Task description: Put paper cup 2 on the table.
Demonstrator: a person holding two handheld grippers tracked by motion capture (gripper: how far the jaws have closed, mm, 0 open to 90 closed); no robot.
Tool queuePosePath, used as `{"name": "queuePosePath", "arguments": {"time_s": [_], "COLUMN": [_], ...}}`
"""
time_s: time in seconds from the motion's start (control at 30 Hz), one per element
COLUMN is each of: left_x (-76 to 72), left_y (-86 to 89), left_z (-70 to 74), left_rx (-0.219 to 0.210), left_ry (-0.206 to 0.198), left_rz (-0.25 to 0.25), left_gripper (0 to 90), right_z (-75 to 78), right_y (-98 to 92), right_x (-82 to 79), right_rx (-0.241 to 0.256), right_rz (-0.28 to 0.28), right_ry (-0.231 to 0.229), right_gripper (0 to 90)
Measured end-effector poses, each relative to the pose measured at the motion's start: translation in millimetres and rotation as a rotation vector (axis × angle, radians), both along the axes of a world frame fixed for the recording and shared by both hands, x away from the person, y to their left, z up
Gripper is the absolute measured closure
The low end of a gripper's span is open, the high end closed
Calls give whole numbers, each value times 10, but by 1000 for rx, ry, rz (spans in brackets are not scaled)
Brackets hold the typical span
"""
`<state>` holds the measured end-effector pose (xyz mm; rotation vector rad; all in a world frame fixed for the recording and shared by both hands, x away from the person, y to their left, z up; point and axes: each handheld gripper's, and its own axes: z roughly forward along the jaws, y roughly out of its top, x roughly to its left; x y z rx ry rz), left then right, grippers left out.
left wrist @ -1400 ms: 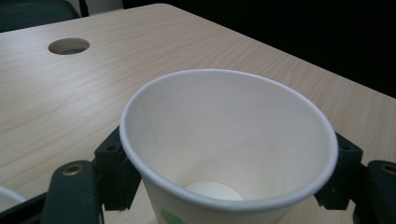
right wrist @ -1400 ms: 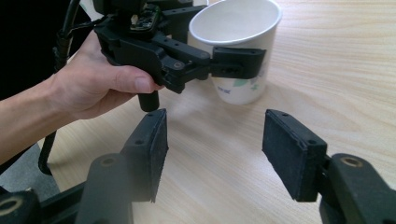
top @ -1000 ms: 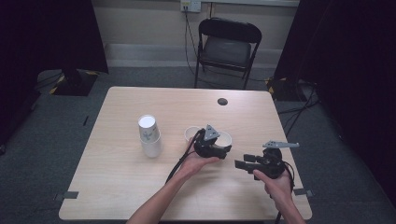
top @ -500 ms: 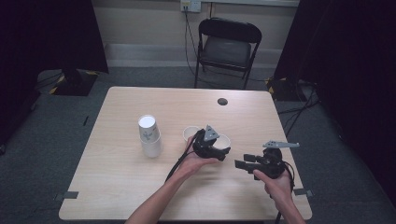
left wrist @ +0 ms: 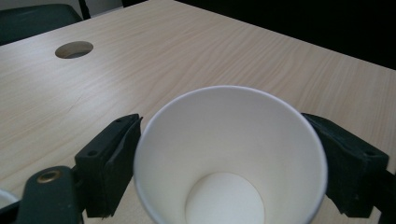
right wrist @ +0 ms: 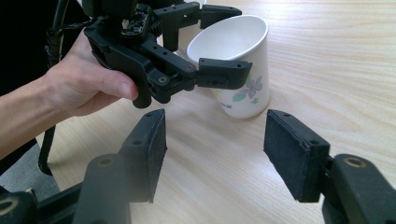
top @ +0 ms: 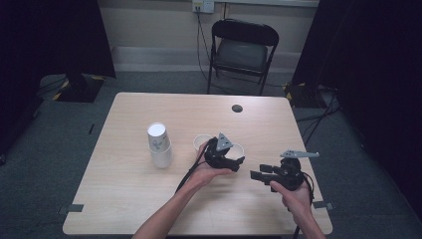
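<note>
A white paper cup [right wrist: 247, 88] with a flower print stands tilted on the wooden table [top: 129, 184], right of centre. My left gripper [right wrist: 229, 42] is shut on it, one pad on each side of its upper wall. In the left gripper view I look down into the empty cup [left wrist: 229, 154], with a jaw at either side of its rim. The right gripper [right wrist: 215, 135] is open just short of the cup, pointing at it with nothing between its pads. In the high view the left gripper [top: 239, 160] sits over the cup [top: 238, 148], and the right gripper [top: 255, 174] is to its right.
A stack of upturned paper cups [top: 159, 147] stands left of centre. Another upright cup [top: 201, 142] is just left of the left gripper. A round cable hole [top: 237, 108] lies farther back. A black folding chair [top: 244, 50] stands beyond the table.
</note>
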<state>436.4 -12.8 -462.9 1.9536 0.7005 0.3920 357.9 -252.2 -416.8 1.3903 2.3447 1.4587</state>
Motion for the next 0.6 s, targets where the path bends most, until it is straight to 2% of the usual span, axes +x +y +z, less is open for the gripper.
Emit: {"name": "queuePosePath", "arguments": {"time_s": [0.17,0.23,0.47,0.6], "left_x": [-13,-24,-66,-84], "left_y": [18,14,15,83], "left_z": [25,35,109,183], "left_rx": [-26,-14,-34,-36], "left_ry": [32,27,8,-2], "left_rz": [0,0,-3,6], "left_gripper": [156,156,157,158], "right_z": [-1,-1,-7,-7], "right_y": [0,1,-7,-13], "right_x": [2,2,7,4], "right_rx": [0,0,0,-1], "right_rz": [0,0,-2,-6], "right_ry": [1,1,0,-1], "right_gripper": [392,392,391,391]}}
